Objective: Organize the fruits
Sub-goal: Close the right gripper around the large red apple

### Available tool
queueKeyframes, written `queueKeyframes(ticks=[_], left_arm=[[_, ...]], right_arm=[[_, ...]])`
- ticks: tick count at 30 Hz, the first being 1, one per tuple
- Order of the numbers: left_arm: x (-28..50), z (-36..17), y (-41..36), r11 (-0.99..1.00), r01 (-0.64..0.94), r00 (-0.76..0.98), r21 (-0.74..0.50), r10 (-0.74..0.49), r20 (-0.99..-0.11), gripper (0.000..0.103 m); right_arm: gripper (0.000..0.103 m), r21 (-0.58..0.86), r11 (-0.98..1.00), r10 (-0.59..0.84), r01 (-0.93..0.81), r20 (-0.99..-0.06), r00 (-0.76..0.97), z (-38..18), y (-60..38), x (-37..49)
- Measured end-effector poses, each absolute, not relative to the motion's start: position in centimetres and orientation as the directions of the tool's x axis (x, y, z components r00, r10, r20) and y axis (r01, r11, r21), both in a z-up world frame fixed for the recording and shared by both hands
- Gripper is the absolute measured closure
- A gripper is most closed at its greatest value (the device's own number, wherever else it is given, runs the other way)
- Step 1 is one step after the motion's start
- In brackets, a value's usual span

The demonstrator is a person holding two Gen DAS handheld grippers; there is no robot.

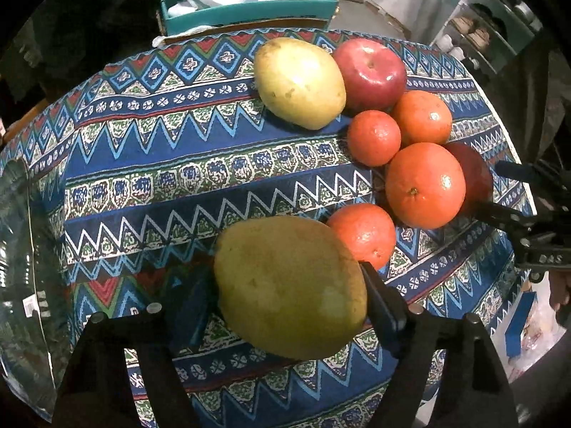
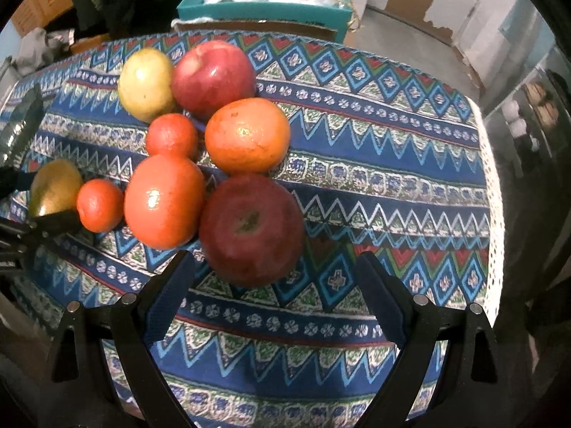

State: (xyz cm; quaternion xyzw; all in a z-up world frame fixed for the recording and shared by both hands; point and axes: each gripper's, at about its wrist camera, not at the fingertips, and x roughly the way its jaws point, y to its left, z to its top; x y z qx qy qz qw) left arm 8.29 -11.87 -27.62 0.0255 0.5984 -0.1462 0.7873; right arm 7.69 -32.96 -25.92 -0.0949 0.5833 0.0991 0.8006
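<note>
Jaws of the left gripper [image 1: 285,292] are clamped on a yellow-green mango [image 1: 289,287], one pad on each flank, fruit filling the gap and sitting low-centre in the left wrist view. Right gripper [image 2: 274,278] stands wide apart, pads clear of everything; a dark red apple [image 2: 251,230] lies just ahead of the gap, slightly toward the left finger, not touched by either pad.

Fruit cluster on the patterned tablecloth [image 1: 160,164], left wrist view: small orange [image 1: 362,233] at 1 o'clock of the held mango, touching or nearly touching it. Large orange [image 1: 424,185] beyond that, dark apple half hidden behind it at 3 o'clock. Second small orange [image 1: 374,137] and another orange [image 1: 422,117] further up. Second mango [image 1: 299,83] at 12 o'clock, bright red apple [image 1: 369,73] just beside it on its 3 o'clock side.

Right wrist view: held mango at 9 o'clock edge, in the other gripper's fingers. Teal box [image 2: 264,7] with plastic bags beyond the table's far edge. Glass dish edge [image 1: 21,267] at 9 o'clock in left wrist view.
</note>
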Motion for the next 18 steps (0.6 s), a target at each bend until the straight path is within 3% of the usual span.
queueKeyframes(ticks=[18], left_arm=[[8.5, -27.3, -11.0, 0.96, 0.259, 0.272, -0.11, -0.181, -0.945, 0.022]], right_arm=[[0.016, 0.028, 0.935, 0.114, -0.354, -0.968, 0.223, -28.7, -31.7, 11.4]])
